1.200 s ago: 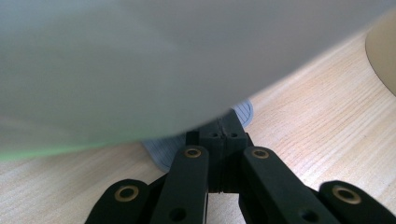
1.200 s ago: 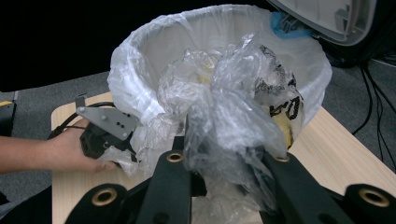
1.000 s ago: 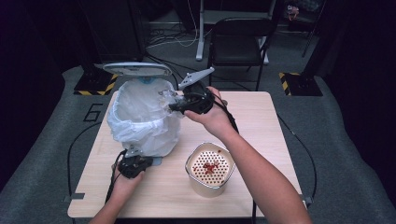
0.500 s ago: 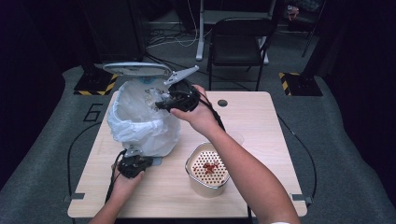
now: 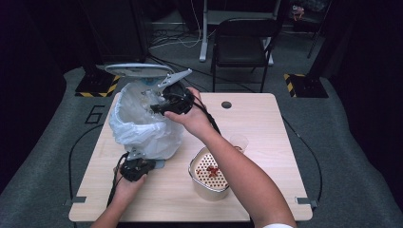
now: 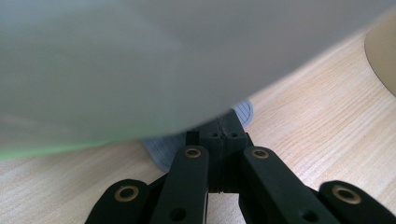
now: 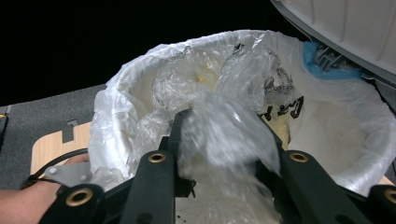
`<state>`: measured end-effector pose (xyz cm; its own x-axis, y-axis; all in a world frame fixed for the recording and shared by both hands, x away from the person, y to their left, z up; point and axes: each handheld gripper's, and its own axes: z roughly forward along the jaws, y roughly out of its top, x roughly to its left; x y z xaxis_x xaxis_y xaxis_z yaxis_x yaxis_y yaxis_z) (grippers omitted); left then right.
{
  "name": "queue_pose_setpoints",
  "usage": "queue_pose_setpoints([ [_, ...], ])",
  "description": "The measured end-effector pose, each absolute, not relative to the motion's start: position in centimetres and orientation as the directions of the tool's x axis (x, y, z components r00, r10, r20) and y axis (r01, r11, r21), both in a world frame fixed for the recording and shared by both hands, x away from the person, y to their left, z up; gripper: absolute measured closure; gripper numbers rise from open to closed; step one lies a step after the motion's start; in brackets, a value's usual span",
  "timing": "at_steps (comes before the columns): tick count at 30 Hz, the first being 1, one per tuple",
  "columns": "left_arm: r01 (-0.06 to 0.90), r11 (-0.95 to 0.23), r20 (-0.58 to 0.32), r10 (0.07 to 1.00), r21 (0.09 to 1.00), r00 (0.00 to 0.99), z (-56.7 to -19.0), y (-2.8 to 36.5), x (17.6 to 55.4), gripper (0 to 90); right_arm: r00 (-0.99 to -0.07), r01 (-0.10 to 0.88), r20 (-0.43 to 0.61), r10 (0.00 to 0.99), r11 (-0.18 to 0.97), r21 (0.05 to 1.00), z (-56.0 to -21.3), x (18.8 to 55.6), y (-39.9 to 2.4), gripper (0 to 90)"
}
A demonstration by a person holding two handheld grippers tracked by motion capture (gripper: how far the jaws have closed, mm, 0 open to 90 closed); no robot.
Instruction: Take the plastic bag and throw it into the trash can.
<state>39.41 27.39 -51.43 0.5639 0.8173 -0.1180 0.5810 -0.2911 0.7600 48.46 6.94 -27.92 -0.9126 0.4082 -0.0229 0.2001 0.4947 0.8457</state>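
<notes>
Now the right gripper [image 5: 159, 105] is up over the mouth of the bin [image 5: 142, 126], which stands near the far left corner of the tabletop [image 5: 266, 142] with its white liner bag [image 7: 327, 116] folded out over the rim and its lid [image 5: 138, 70] tipped up behind. Between the black jaws sits a crumpled clear plastic wrapper [image 7: 224, 140]; in the right gripper view it is a bunched wad with no clean long axis, running roughly along the jaws and pointing out past their tips into the bag. The jaws have just been opening, and the wad fills the gap between them; whether the pads press on it is hard to tell through the blur. Down at the near left, the left gripper [image 5: 135, 167] lies low on the tabletop at the foot of the bin, its jaws closed tight together, their tips resting on the grey ridged pedal [image 6: 243, 109] that sticks out from under the bin's base. Nearer the middle of the front edge stands a metal pot [image 5: 209, 178] with a perforated insert, something red lying in it, and a small clear cup [image 5: 239, 141] just behind it.
</notes>
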Motion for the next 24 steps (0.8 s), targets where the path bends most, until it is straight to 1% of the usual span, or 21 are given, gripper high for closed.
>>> queue_pose_setpoints([
  [1, 0.581, -0.293, -0.121, 0.814, 0.760, 0.568, -51.4, 27.4, 39.4, 90.0, -0.911, 0.205, -0.020, 0.411, 0.495, 0.845, -28.0, 48.5, 7.1, 65.2],
  [2, 0.582, -0.292, -0.122, 0.814, 0.759, 0.567, -51.4, 27.4, 39.4, 90.0, -0.908, 0.211, -0.019, 0.418, 0.496, 0.842, -28.2, 48.6, 7.2, 61.0],
  [4, 0.581, -0.293, -0.117, 0.817, 0.759, 0.565, -51.4, 27.4, 39.4, 90.0, -0.899, 0.221, -0.023, 0.436, 0.498, 0.838, -28.5, 48.8, 7.5, 49.3],
  [5, 0.581, -0.290, -0.118, 0.818, 0.761, 0.563, -51.4, 27.4, 39.4, 90.0, -0.893, 0.226, -0.026, 0.448, 0.499, 0.836, -28.6, 48.9, 7.5, 44.9],
  [7, 0.582, -0.294, -0.115, 0.818, 0.758, 0.563, -51.4, 27.4, 39.4, 90.0, -0.882, 0.237, -0.026, 0.470, 0.492, 0.838, -28.7, 48.9, 7.5, 38.5],
  [9, 0.582, -0.295, -0.114, 0.818, 0.758, 0.564, -51.4, 27.4, 39.4, 90.0, -0.879, 0.252, -0.009, 0.476, 0.481, 0.840, -28.7, 48.9, 7.3, 34.7],
  [16, 0.581, -0.295, -0.114, 0.818, 0.758, 0.564, -51.4, 27.4, 39.4, 90.0, -0.884, 0.263, 0.004, 0.467, 0.491, 0.831, -28.6, 48.9, 6.2, 33.7],
  [18, 0.580, -0.291, -0.118, 0.817, 0.761, 0.565, -51.4, 27.4, 39.4, 90.0, -0.880, 0.271, 0.009, 0.474, 0.488, 0.830, -28.5, 48.8, 5.8, 34.3],
  [24, 0.581, -0.291, -0.117, 0.818, 0.760, 0.564, -51.4, 27.4, 39.4, 90.0, -0.882, 0.254, 0.009, 0.471, 0.460, 0.851, -28.1, 48.3, 4.5, 38.8],
])
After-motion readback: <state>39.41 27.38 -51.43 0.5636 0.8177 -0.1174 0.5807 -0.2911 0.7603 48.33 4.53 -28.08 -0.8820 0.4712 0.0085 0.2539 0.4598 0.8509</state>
